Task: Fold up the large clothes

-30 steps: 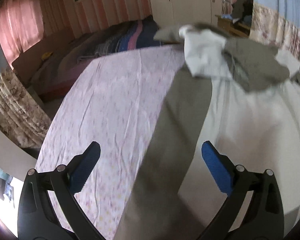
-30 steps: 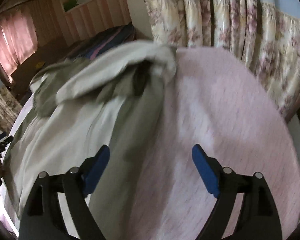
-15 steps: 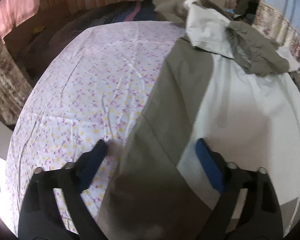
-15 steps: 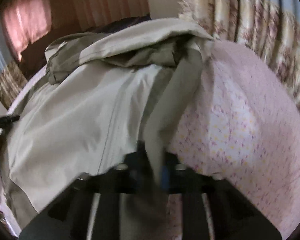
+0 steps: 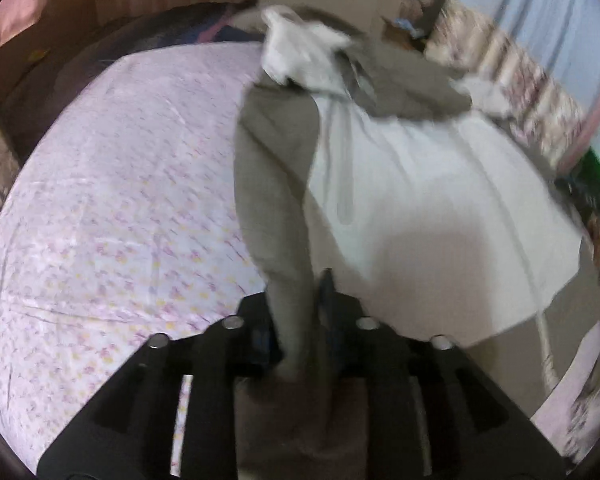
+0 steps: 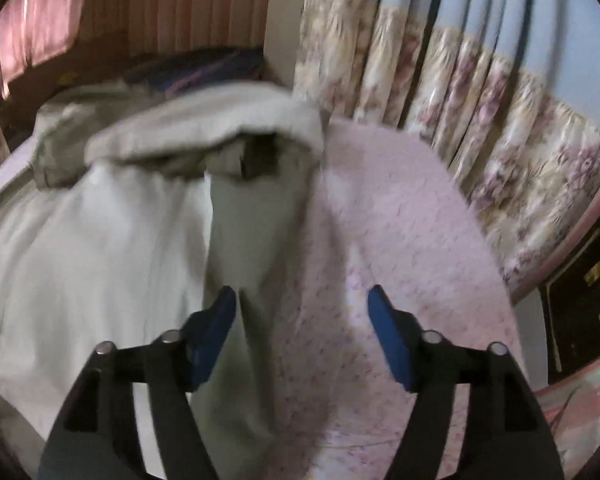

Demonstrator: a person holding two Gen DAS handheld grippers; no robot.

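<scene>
Left wrist view: left tongs (image 5: 300,332) at lower centre, their jaws just having been closing, now pinching the grey-green sleeve (image 5: 276,184), which runs as a band from the tongs up to mid-frame.
Garment: large pale jacket (image 5: 420,200) fills the centre and right of the frame, spread on the floral bed sheet (image 5: 120,200); its hood end is bunched at upper centre.
Right wrist view: right tongs (image 6: 300,320) at lower centre, jaws just having been opening, now spread with nothing pinched; the left pad sits just beside the jacket's grey-green edge (image 6: 256,240), the right pad over bare sheet.
Jacket here: left half of the frame, bunched hood end at upper centre, flowered curtain (image 6: 480,120) at upper right.
Risk, uneven fold: only one side is held, so dragging the sleeve across could skew the body and wrinkle it.
Risk, slipping: the pinch takes a narrow bunch of cloth; a quick pull may draw it out.
Risk, blur: both views are smeared, so exact contact is uncertain.
</scene>
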